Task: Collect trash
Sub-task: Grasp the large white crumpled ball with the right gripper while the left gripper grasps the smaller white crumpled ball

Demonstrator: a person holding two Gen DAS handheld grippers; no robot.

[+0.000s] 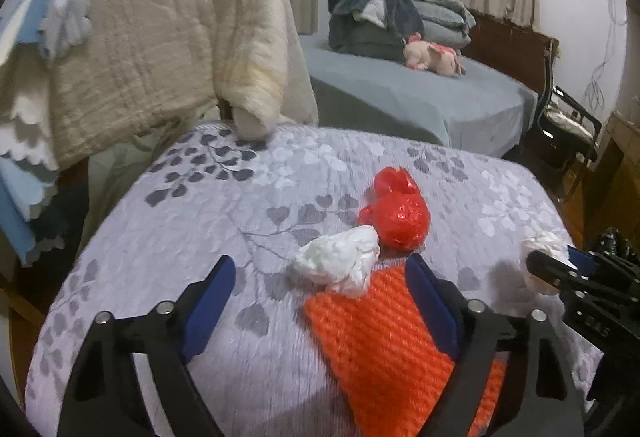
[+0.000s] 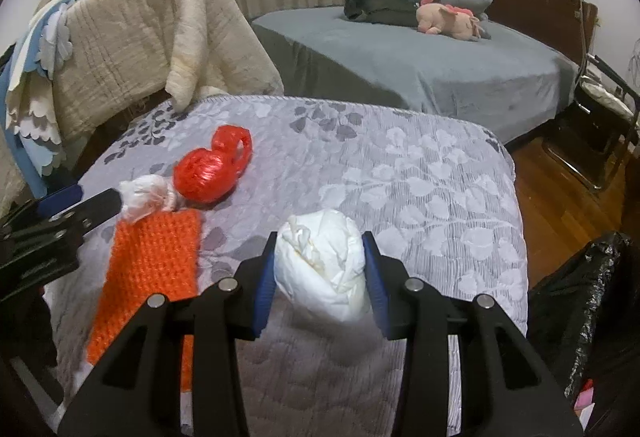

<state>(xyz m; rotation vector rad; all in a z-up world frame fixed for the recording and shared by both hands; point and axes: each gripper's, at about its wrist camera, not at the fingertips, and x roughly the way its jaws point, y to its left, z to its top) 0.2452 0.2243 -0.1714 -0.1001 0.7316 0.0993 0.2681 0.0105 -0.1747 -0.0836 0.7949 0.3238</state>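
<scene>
Closest in, the right hand-held gripper (image 2: 319, 269) is clenched on a white wad of crumpled paper or plastic (image 2: 324, 265), both blue pads pressed to its sides, just above the floral-covered table (image 2: 420, 197). The wad is soft and squashes easily, so it could slip out on the way to the black trash bag (image 2: 576, 301) at the table's right edge. The left hand-held gripper (image 1: 320, 289) hangs released, jaws wide, over an orange knitted cloth (image 1: 384, 333). A second white wad (image 1: 340, 261) lies just past its tips, on the cloth's far edge. Closing there risks snagging the cloth along with it. Touching that wad is a red plastic bag bundle (image 1: 394, 215), which a careless nudge could roll away; how tightly it is knotted I can't quite tell. Beyond lie a blanket-draped chair (image 2: 132, 37) and a grey bed (image 2: 420, 57).
</scene>
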